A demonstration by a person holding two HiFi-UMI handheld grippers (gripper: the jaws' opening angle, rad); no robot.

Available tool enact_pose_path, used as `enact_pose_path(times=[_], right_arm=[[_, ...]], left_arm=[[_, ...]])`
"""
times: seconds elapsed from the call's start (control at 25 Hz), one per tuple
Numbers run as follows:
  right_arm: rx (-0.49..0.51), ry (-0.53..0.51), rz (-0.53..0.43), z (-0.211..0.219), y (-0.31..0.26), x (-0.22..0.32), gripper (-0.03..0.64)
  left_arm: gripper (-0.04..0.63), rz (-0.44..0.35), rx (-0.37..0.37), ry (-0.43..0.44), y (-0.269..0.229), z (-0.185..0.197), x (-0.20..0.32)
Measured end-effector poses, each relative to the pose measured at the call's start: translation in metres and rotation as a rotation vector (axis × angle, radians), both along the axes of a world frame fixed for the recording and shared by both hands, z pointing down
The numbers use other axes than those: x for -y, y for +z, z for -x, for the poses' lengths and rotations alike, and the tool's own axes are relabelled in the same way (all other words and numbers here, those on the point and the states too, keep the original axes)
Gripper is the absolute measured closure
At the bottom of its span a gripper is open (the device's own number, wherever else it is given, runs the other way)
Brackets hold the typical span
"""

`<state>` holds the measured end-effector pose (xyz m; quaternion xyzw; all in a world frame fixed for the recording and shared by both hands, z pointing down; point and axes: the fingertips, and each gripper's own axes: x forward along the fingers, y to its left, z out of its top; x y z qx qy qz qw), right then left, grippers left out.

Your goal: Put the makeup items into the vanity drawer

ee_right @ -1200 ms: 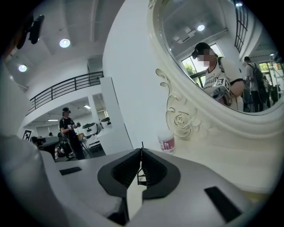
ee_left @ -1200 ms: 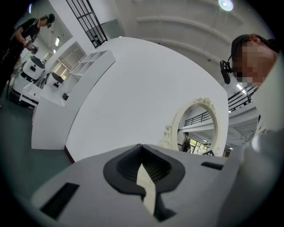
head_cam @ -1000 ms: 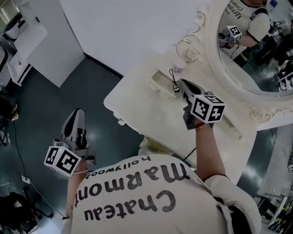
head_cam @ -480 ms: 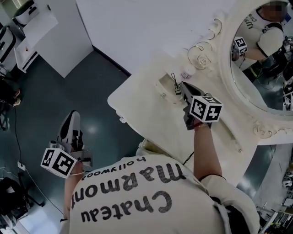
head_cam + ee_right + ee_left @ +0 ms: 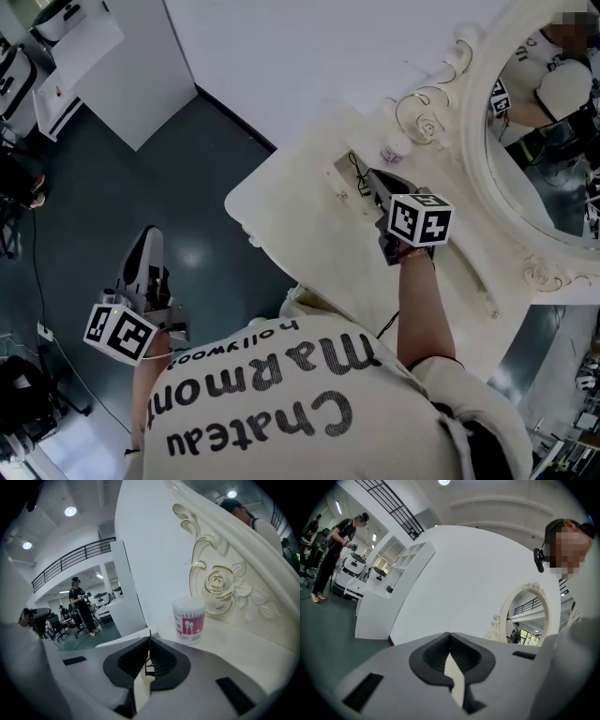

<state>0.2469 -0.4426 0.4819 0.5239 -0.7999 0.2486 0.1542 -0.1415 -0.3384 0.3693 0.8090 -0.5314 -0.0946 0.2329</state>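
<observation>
Well, the right gripper point(image 5: 372, 180) is the working one here. It reaches across the vanity top point(image 5: 300, 220) with its jaws pressed together on a thin black wiry item point(image 5: 354, 169). In the right gripper view only a sliver of black shows in the pinch, so I cannot tell what kind of makeup tool it is. The tight hold makes sense, since something so slight would likely slip from a looser one.

The item hangs at the near end of a long narrow recess point(image 5: 341, 172) in the table top. I take that to be the drawer opening, though its depth and edges are hard to read from above. If so, the gripper is lined up along the slot to let the piece down lengthwise — not across the rim.

A tub of cotton swabs point(image 5: 394, 149) stands upright just beyond the gripper's tips, close against the carved base of the mirror point(image 5: 548, 159). It is out on the table top and probably comes next.

The left gripper point(image 5: 153, 242) hangs low at the person's side over the dark floor, well apart from the table. Its jaws meet at the tips and grip nothing, which suits a spare hand kept clear of the work.

The risk, I judge, is the wiry piece snagging on the recess edge on release.
</observation>
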Motion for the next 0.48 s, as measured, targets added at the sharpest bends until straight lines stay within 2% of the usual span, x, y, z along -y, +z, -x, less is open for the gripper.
enact_pose_path(times=[0.12,0.28,0.48], right_arm=[[-0.049,-0.04,0.032,0.004,0.01,-0.001,0.584],[-0.049,-0.07,0.075,0.011,0.019,0.0,0.584],[-0.095,-0.101,0.096,0.016,0.027,0.001,0.584]], left_arm=[[0.588,0.005,-0.002,-0.002,0.002,0.001,0.001],[0.588,0.012,-0.008,-0.011,0.005,0.003,0.002],[0.588,0.016,-0.011,-0.024,0.007,0.008,0.001]])
